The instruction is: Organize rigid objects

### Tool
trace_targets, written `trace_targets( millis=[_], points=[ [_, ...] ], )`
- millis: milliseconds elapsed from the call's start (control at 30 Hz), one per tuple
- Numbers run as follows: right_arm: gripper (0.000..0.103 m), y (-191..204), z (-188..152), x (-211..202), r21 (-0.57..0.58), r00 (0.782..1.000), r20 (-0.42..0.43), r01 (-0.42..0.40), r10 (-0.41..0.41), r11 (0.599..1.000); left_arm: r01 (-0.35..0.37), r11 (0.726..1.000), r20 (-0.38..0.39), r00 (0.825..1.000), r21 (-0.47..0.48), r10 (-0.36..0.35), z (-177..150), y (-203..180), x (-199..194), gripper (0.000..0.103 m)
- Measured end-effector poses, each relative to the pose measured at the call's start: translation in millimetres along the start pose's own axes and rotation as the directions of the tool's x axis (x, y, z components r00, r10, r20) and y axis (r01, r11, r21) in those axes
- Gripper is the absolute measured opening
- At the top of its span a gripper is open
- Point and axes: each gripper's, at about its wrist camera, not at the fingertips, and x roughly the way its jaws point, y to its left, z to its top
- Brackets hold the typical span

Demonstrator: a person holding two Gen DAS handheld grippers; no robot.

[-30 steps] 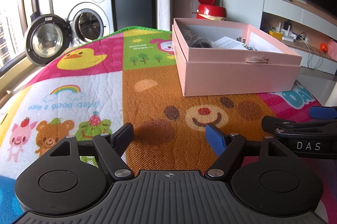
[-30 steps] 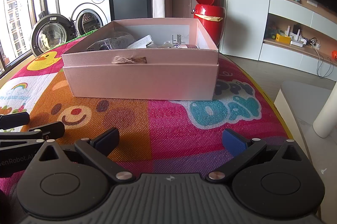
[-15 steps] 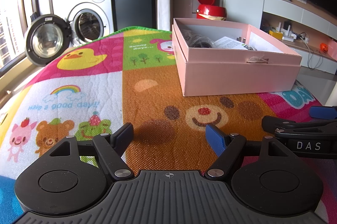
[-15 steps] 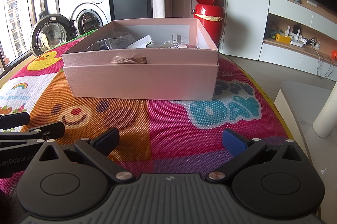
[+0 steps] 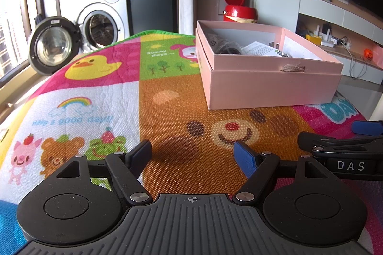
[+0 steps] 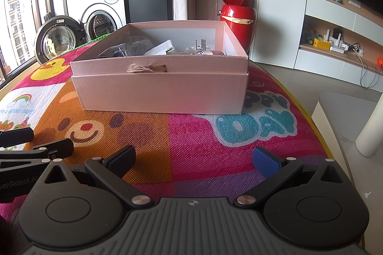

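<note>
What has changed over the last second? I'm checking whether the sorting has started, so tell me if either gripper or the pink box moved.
Nothing visibly changed. The left gripper and right gripper rest open and empty over the colourful cartoon play mat, and the open pink cardboard box sits where it was with its contents untouched.

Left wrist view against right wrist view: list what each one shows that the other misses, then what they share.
Only the left wrist view shows the pig, bear and frog print near the mat's corner, and the right gripper from the side, marked DAS.

Only the right wrist view shows the white pillar standing on the floor past the mat's edge, and the left gripper from the side.

Both show the pink box with its twine loop, the play mat, the red bin and the washing machine. Both pairs of jaws stand open and empty.
</note>
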Motion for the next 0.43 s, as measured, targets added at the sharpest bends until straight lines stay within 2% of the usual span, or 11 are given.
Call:
trace_targets(
  millis=[433],
  points=[
    [0.103,-0.1,0.2,0.1,0.000,1.000,0.000,0.000,0.000,1.000,-0.006,1.000,-0.001,1.000,0.007,0.006,-0.3,-0.6,0.1,0.081]
  ],
)
